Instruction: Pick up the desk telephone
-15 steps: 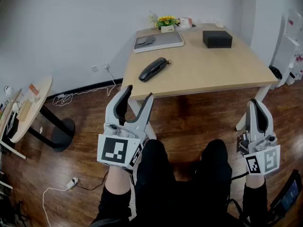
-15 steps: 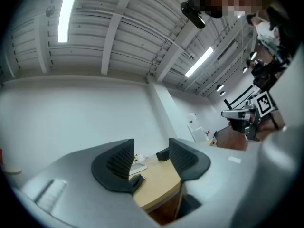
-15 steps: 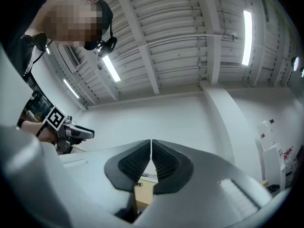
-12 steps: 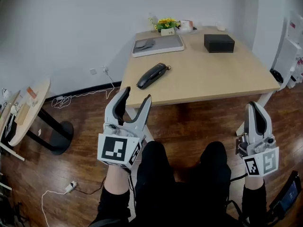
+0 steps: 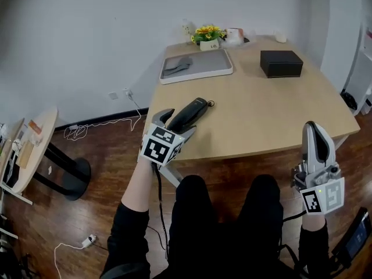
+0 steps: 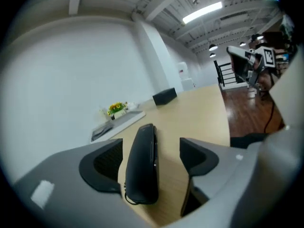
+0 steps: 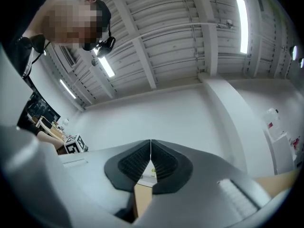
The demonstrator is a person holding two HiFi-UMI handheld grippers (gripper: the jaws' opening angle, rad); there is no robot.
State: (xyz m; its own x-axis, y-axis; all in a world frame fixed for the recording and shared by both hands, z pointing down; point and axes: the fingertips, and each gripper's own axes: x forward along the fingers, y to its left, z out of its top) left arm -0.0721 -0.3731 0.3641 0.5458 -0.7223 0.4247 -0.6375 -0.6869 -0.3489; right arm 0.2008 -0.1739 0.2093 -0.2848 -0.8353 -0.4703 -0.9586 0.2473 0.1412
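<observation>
Telephone (image 5: pixel 192 110) reached on the surface (image 5: pixel 261 109).
Left tool (image 5: pixel 175 122) now straddles it, jaws wide, ready to close; right tool (image 5: pixel 317 141) hangs back, clenched, empty.

The telephone (image 5: pixel 192 110) is showing glossy black, the desk (image 5: pixel 261 115) pale wood grain, the flowers (image 5: pixel 207 31) at twelve o'clock yellow.

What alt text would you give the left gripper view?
The left gripper, jaws open, straddles the near end of a black phone lying on a wooden table. Farther back sit a tray, flowers and a black box.
</observation>
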